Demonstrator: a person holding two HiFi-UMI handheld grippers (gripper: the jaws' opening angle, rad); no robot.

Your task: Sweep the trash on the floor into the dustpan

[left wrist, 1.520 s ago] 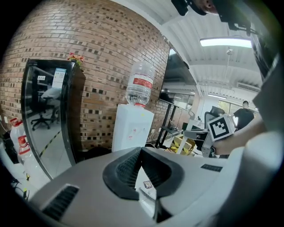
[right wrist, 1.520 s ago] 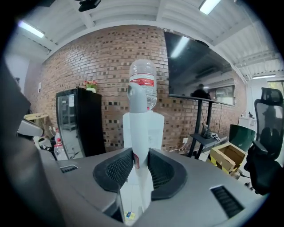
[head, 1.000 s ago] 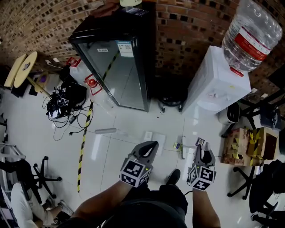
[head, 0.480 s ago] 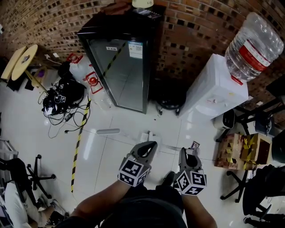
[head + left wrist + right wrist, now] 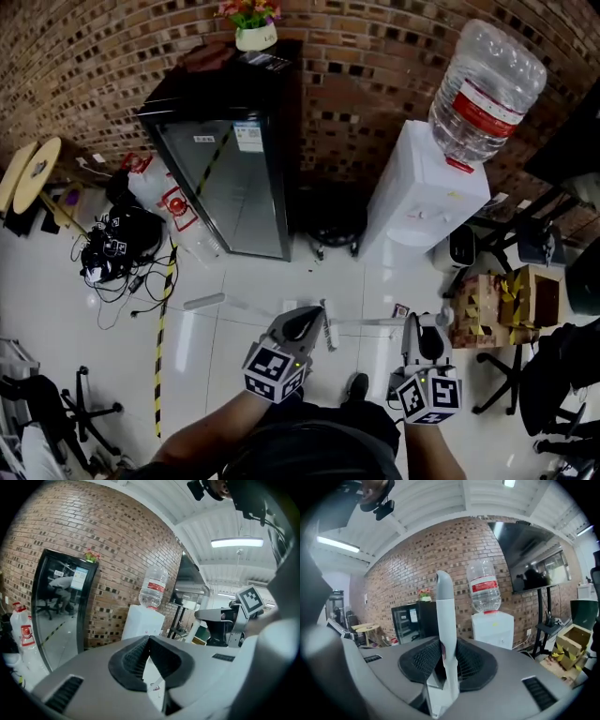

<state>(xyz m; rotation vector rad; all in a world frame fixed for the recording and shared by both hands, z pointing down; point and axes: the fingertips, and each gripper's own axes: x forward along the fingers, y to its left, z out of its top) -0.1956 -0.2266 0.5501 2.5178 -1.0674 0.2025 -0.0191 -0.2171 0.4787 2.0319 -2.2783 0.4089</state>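
Observation:
My right gripper [image 5: 445, 645] is shut on a pale grey handle [image 5: 444, 606] that stands up between its jaws. In the head view the right gripper [image 5: 417, 330] hangs low at the right, over the white tiled floor. A thin white rod [image 5: 366, 322] runs across from it toward a short white bar [image 5: 325, 326] beside my left gripper [image 5: 305, 319]. The left gripper [image 5: 147, 640] has its tips together, and I see nothing between them. A small scrap of trash [image 5: 400, 309] lies on the floor ahead of the right gripper, with tiny bits [image 5: 314, 272] farther off.
A black glass-door fridge [image 5: 230, 178] and a white water dispenser [image 5: 422, 187] stand against the brick wall. A cable tangle [image 5: 112, 246] and striped floor tape [image 5: 161, 328] lie to the left. A white tube [image 5: 204, 301] rests on the tiles. Cardboard boxes [image 5: 511, 295] and chairs crowd the right.
The head view has tilted up, so the plant on the fridge now shows. Both grippers sit lower in frame. The right gripper moved left, then back right, still holding the handle.

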